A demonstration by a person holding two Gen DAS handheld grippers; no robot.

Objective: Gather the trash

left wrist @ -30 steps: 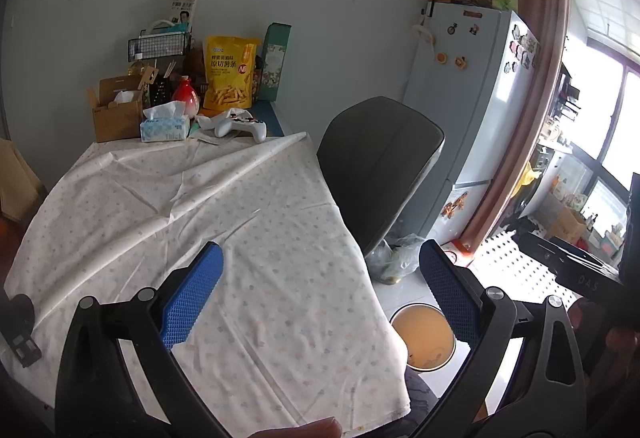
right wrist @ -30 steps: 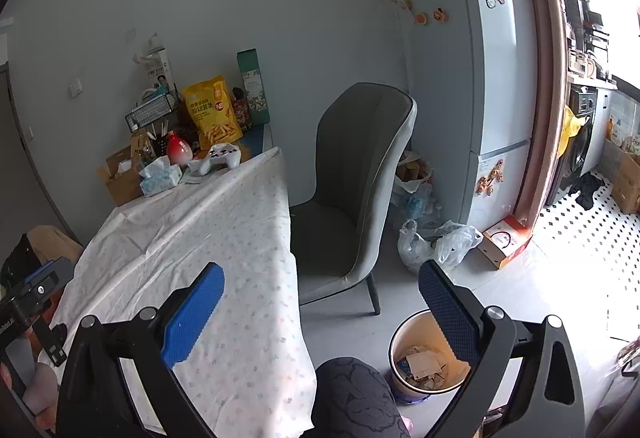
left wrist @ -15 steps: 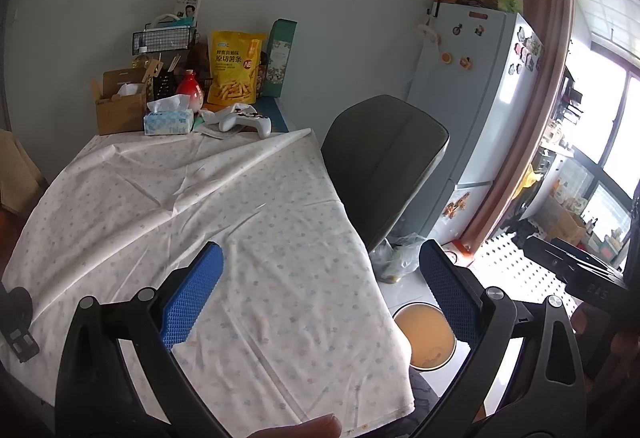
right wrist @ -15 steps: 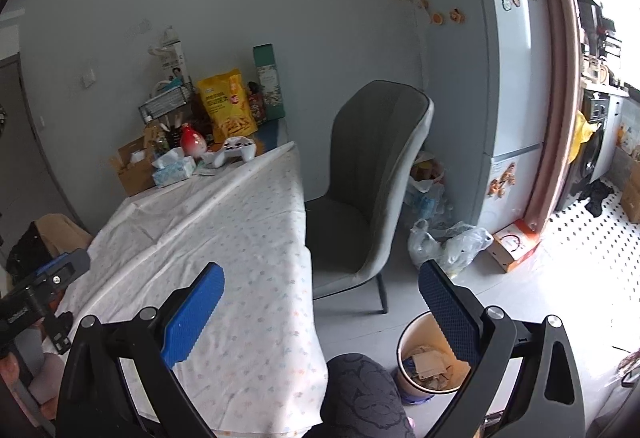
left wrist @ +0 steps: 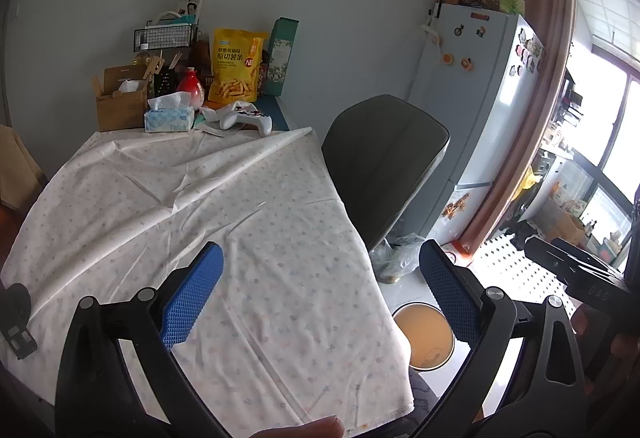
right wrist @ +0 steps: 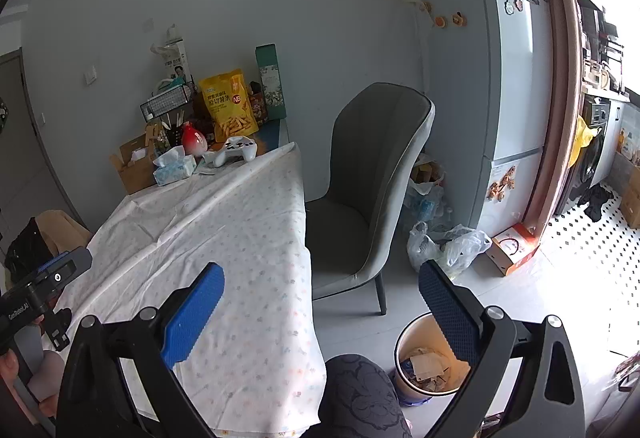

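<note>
Both the left gripper (left wrist: 320, 298) and the right gripper (right wrist: 320, 302) gape wide, grasping nothing, above the table's (left wrist: 168, 206) near edge. The bin (right wrist: 404, 346) on the floor beside the table's near right corner holds paper scraps.

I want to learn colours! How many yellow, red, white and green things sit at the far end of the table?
Yellow crinkly snack bag: 1
Red round vase: 1
White plastic game controller: 1
Green tall carton: 1
Total: 4

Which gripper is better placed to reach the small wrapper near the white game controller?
Probably the left gripper: open, over the tablecloth, facing the wrapper. The right gripper hangs past the table edge.
</note>
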